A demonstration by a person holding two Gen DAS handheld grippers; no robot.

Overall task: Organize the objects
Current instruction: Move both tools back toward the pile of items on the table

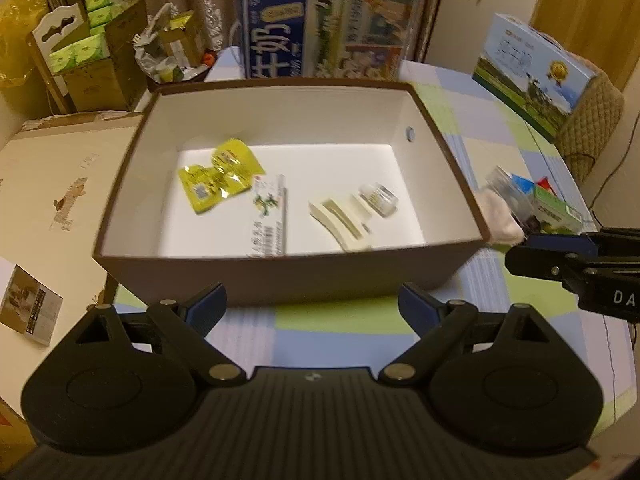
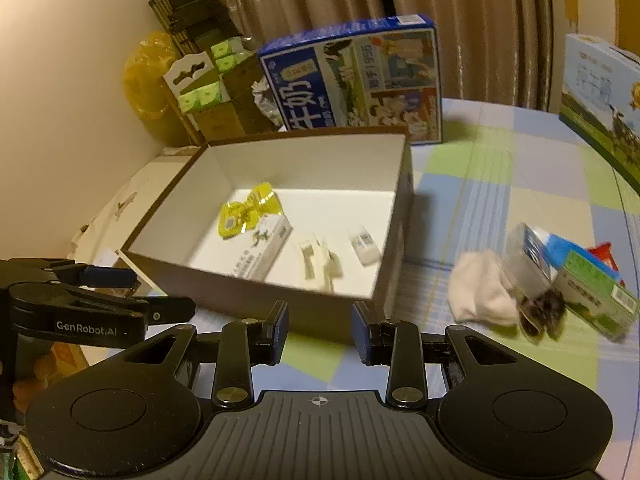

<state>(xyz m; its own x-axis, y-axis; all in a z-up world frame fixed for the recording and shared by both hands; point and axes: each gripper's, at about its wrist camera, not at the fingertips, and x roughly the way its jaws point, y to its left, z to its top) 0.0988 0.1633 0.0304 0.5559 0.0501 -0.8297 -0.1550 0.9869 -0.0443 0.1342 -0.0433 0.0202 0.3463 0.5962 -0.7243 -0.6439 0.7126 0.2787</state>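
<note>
A brown box with a white inside stands on the checked tablecloth. It holds a yellow packet, a white carton, a cream clip and a small clear bottle. My left gripper hangs open just before the box's near wall, with nothing between its fingers. My right gripper is open too, at the box's near right corner. To its right lie a white sock, a clear case, a green box and a dark furry item.
A blue milk carton box stands behind the brown box, and another printed box at the far right. Cardboard boxes with green packs crowd the back left. A pale wooden surface lies to the left, with a card on it.
</note>
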